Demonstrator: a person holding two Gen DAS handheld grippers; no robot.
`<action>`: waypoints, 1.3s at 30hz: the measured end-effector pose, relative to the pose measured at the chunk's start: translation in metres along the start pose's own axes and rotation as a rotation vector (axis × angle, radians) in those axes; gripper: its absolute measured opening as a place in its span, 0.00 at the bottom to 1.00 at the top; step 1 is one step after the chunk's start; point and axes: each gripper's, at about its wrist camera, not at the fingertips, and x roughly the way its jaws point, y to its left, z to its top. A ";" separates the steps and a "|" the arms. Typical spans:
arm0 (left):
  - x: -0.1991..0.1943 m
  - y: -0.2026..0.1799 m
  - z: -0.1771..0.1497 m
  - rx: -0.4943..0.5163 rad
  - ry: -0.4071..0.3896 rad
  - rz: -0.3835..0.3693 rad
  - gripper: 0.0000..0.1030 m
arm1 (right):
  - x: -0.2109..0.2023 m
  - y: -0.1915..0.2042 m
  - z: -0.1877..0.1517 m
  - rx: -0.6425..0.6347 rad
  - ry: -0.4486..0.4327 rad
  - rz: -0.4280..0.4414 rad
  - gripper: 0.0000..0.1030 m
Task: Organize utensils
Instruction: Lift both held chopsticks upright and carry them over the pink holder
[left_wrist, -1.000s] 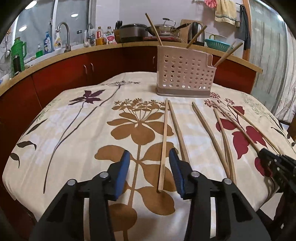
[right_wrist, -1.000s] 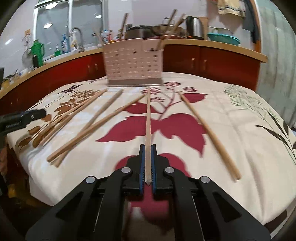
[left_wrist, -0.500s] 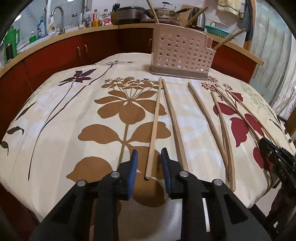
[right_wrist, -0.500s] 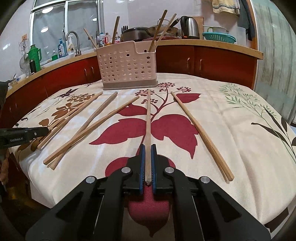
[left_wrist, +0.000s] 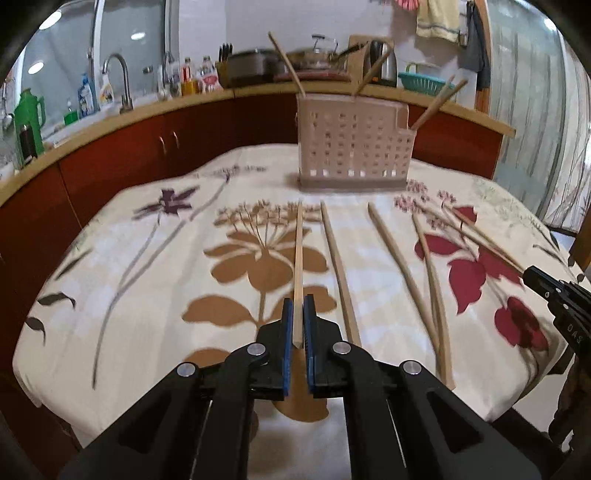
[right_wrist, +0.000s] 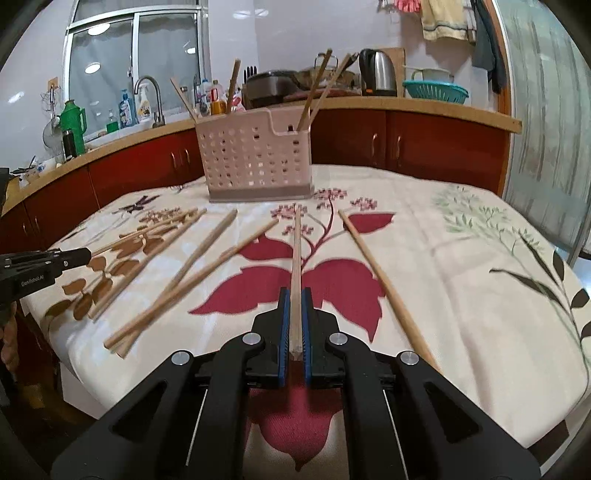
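Note:
Several wooden chopsticks lie on a floral tablecloth (left_wrist: 147, 266) in front of a perforated pink utensil basket (left_wrist: 352, 151) that holds a few chopsticks upright. My left gripper (left_wrist: 298, 314) is shut on the near end of one chopstick (left_wrist: 298, 251), which points toward the basket. My right gripper (right_wrist: 294, 306) is shut on another chopstick (right_wrist: 296, 251), also aimed at the basket (right_wrist: 256, 158). A loose chopstick (left_wrist: 338, 266) lies just right of the left one; another (right_wrist: 380, 273) lies right of the right one. Each gripper shows at the other view's edge.
A red cabinet counter (right_wrist: 424, 147) curves behind the table, carrying a sink tap (left_wrist: 118, 81), bottles, a green flask (right_wrist: 74, 125), a kettle (right_wrist: 376, 72) and a teal colander (right_wrist: 436, 90). A curtain (right_wrist: 546, 110) hangs at the right. The table edge runs just under both grippers.
My left gripper went from wide open around the chopstick's near end to shut on it and lifted slightly. The right gripper kept its hold and its chopstick rose a little.

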 end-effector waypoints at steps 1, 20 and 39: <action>-0.003 0.000 0.003 0.000 -0.014 0.002 0.06 | -0.003 0.001 0.003 -0.005 -0.010 -0.001 0.06; -0.064 -0.001 0.044 0.006 -0.249 0.009 0.06 | -0.049 0.010 0.053 -0.034 -0.151 0.010 0.06; -0.082 0.008 0.078 -0.014 -0.263 -0.059 0.06 | -0.052 0.008 0.107 -0.045 -0.173 0.037 0.06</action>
